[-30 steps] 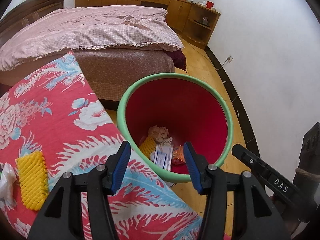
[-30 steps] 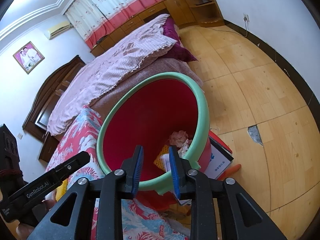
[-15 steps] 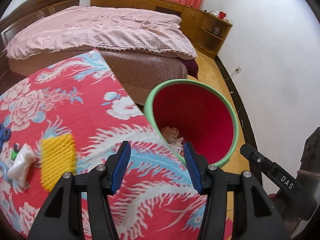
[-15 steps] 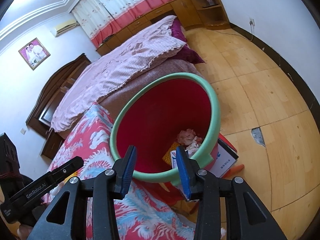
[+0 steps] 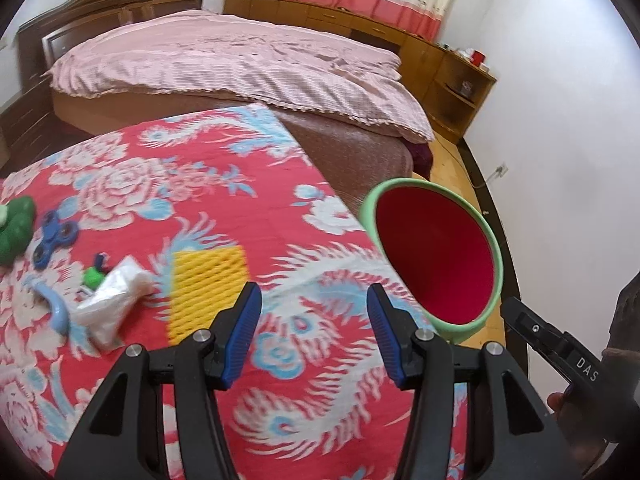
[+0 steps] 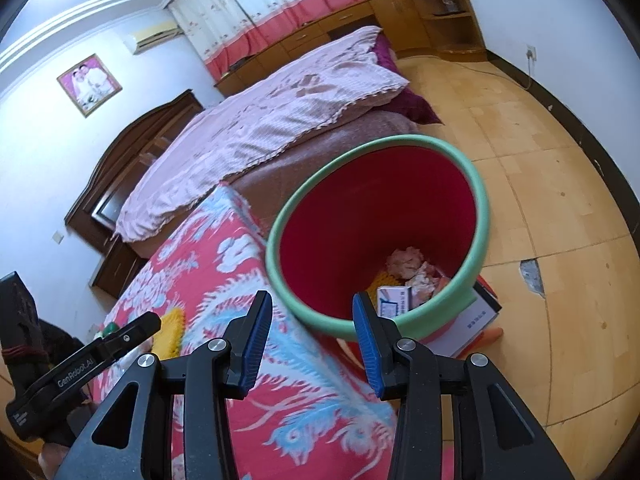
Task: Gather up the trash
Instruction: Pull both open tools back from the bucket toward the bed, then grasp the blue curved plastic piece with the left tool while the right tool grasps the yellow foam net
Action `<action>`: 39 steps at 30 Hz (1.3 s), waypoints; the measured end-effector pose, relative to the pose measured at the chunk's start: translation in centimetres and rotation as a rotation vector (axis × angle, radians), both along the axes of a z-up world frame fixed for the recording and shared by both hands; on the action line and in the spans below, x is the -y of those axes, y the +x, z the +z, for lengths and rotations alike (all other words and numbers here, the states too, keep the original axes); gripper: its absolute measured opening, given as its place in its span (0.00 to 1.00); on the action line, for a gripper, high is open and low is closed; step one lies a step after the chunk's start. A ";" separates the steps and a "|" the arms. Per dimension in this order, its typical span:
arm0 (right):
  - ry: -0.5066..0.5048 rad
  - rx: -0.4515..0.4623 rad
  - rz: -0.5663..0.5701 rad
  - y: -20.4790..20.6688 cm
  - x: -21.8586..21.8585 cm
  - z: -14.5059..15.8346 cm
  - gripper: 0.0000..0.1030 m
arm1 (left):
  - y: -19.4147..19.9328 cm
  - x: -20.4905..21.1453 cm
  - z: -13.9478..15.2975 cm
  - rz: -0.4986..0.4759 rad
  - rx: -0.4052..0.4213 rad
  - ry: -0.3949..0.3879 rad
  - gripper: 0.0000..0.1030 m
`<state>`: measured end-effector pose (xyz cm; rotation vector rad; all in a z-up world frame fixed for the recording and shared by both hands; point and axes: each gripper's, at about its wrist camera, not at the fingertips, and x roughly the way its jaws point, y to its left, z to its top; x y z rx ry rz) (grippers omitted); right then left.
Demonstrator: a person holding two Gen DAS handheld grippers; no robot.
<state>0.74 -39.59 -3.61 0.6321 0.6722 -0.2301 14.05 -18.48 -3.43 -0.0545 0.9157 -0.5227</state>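
— While the left gripper hangs over the red floral tablecloth, what sits between its blue pads?

— Nothing. Its jaws stand apart over bare cloth. Just ahead and to their left lies a yellow foam fruit net, flat on the cloth, and touching its left edge is a crumpled clear plastic wrapper.

— And further left?

— A blue fidget spinner, a small green piece beside the wrapper, a pale blue curved piece, and a green object cut by the edge of the view; what it is I cannot tell.

— Where is the bin?

— A red waste bin with a green rim stands off the table's right edge, on the wooden floor, with the bed behind it. From the right wrist camera it already holds a crumpled pink tissue, a small white box and another bit of yellow net.

— The right gripper?

— Its jaws are parted and empty, held over the table corner, with the bin's near rim just beyond the tips. A white carton lies on the floor against the bin's base.
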 end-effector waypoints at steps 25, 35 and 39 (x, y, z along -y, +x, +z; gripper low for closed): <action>-0.056 -0.047 0.176 4.1 -8.2 0.5 0.43 | 2.5 -14.6 -0.9 0.321 -0.014 -0.019 0.53; -0.090 -0.081 0.254 6.8 -11.8 0.0 0.44 | 4.5 -18.7 -2.9 0.423 -0.052 -0.007 0.53; -0.104 -0.093 0.283 7.7 -13.1 -0.3 0.44 | 5.0 -19.3 -3.8 0.430 -0.069 -0.011 0.53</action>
